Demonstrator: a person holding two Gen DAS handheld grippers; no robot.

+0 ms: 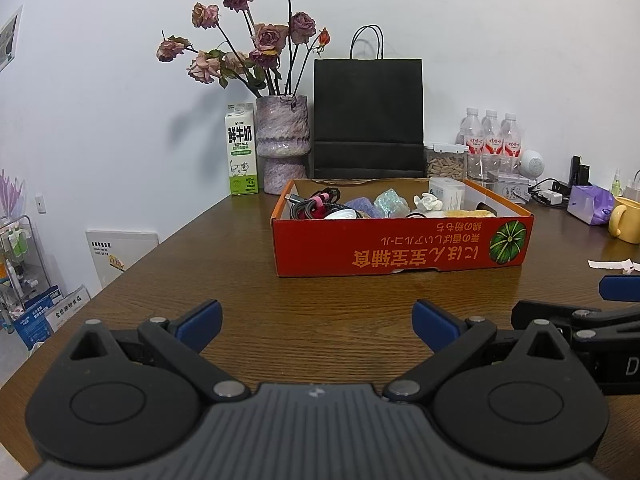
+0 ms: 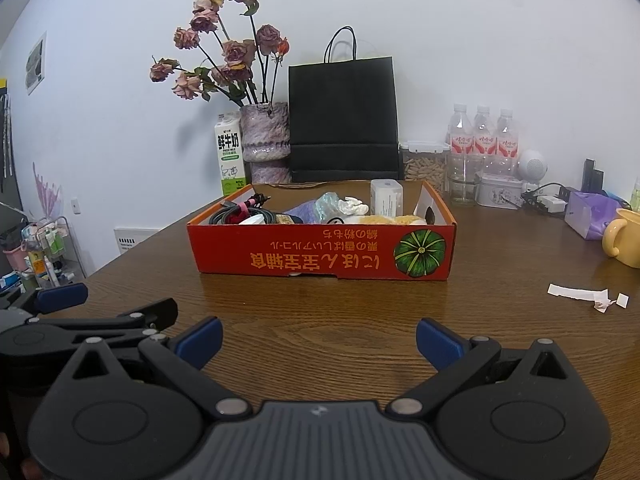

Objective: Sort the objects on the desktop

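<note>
An orange-red cardboard box (image 1: 400, 246) (image 2: 320, 256) with a pumpkin picture stands on the wooden table ahead. It holds coiled cables (image 1: 314, 204) (image 2: 240, 212), a purple item (image 1: 360, 205), a crumpled tissue (image 1: 428, 201) (image 2: 353, 205) and a small white box (image 1: 446, 192) (image 2: 386, 197). My left gripper (image 1: 316, 326) hovers low over bare table in front of the box, open and empty. My right gripper (image 2: 318, 342) is beside it, also open and empty. Each gripper shows at the edge of the other's view.
Along the back wall stand a milk carton (image 1: 241, 150), a vase of dried roses (image 1: 282, 144), a black paper bag (image 1: 368, 118), water bottles (image 1: 492, 136) and a snack jar (image 1: 446, 162). A yellow mug (image 2: 624, 242), purple tissue pack (image 2: 588, 214) and paper scraps (image 2: 584, 294) lie right.
</note>
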